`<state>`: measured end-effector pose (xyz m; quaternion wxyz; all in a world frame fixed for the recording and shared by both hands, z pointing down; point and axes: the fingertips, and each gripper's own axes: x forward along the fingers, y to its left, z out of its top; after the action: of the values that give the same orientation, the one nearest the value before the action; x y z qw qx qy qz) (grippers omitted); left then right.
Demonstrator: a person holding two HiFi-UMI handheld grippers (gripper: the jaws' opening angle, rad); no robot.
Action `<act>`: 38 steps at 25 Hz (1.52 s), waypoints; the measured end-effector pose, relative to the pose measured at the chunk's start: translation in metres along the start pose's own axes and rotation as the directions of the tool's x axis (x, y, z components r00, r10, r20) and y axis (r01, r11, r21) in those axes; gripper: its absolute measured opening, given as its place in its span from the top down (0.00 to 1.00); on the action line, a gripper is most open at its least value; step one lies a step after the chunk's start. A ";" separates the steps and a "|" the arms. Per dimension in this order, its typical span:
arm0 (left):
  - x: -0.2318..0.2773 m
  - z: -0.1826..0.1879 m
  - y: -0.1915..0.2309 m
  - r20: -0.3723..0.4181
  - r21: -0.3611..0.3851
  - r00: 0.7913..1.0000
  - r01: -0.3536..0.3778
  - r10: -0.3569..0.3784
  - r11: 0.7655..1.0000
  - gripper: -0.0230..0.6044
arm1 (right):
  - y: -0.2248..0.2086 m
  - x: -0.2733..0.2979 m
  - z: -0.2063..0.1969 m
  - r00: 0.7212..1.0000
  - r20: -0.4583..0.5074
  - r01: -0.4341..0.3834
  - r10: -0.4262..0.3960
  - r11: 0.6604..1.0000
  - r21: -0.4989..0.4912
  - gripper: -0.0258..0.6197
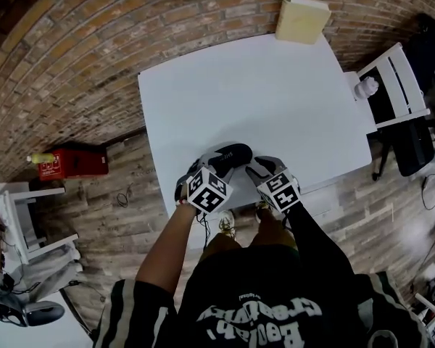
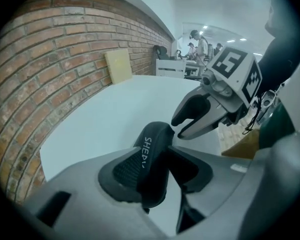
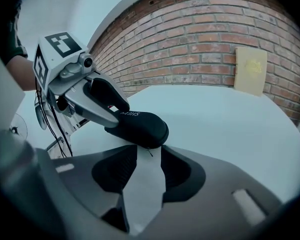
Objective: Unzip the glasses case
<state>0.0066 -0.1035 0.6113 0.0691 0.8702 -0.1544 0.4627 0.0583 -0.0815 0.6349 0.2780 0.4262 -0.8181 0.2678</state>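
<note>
Firmly, the left tool (image 2: 157,171) clamps the glasses case (image 2: 152,144), right tool (image 3: 142,171) agape

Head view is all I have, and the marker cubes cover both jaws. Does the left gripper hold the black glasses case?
Observer: Yes. The left gripper view shows the glasses case clamped in the left gripper.
Operator: And the right gripper?
Observer: The right gripper is open in its own view. Only the white table shows between its jaws, and the case's end lies just beyond the tips.
</note>
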 end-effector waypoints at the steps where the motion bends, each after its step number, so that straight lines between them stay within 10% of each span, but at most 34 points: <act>1: 0.002 -0.001 0.001 0.000 -0.003 1.000 -0.011 0.011 1.000 0.69 | 0.000 0.002 0.001 1.000 0.003 0.001 -0.001 1.000 0.001 0.71; 10: 0.002 -0.002 0.006 0.078 -0.119 0.995 -0.046 0.055 0.992 0.75 | 0.000 0.014 -0.004 1.000 -0.019 -0.002 0.003 1.000 0.023 0.75; 19: 0.002 -0.002 0.008 0.097 -0.120 0.993 -0.059 0.071 0.991 0.75 | 0.003 0.019 -0.007 0.998 -0.054 -0.011 0.011 1.000 -0.003 0.92; 38: 0.002 -0.001 0.007 0.127 -0.112 0.988 -0.075 0.089 0.991 0.75 | -0.003 0.017 -0.010 0.993 -0.071 0.091 -0.096 0.994 -0.062 0.94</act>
<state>0.0038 -0.1103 0.6133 0.0860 0.8869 -0.2190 0.3976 0.0553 -0.0854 0.6546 0.3325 0.4455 -0.7940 0.2460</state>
